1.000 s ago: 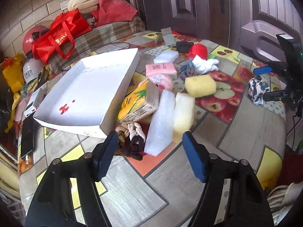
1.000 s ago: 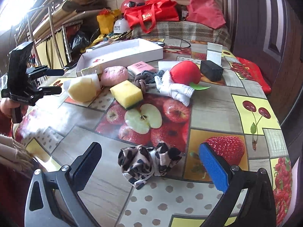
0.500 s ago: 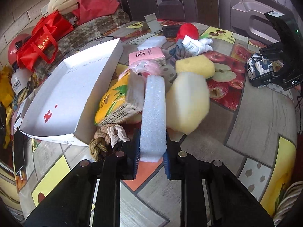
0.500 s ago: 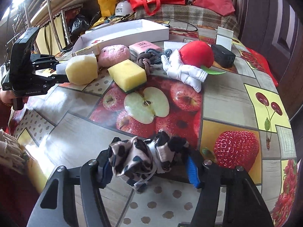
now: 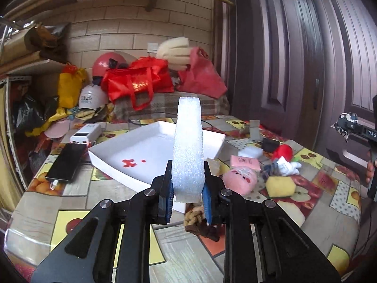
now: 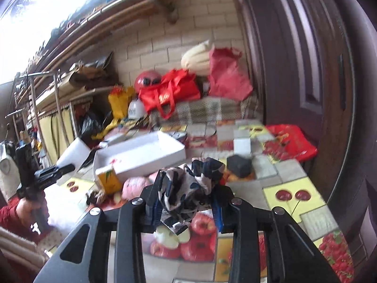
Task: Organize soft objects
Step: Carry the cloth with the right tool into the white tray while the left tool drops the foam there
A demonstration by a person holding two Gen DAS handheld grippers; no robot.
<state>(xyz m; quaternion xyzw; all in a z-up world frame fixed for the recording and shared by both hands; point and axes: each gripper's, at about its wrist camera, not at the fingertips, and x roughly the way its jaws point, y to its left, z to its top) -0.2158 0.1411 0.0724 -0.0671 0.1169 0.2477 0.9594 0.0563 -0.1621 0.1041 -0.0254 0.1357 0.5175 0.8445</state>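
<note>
The left gripper (image 5: 187,194) pinches a white foam strip (image 5: 188,146) by its lower end, so the strip stands upright, lifted off the table. The right gripper (image 6: 186,206) is clamped on a black-and-white patterned cloth (image 6: 188,186), also raised.

Both pieces look picked up and in carry, so the step in hand seems to be the move toward the white tray (image 5: 132,153), which lies at about 11 o'clock from the foam. Next, each piece likely needs lowering over the tray before the jaws part.

Still on the fruit-print tablecloth (image 5: 329,195), at 3 o'clock of the foam, lie a pink plush (image 5: 240,180), a yellow sponge (image 5: 280,185) and a red-and-white toy (image 5: 285,158). A phone (image 5: 66,162) sits at 9 o'clock. Beyond are a brick wall, red bags (image 5: 139,80) and a dark door.
</note>
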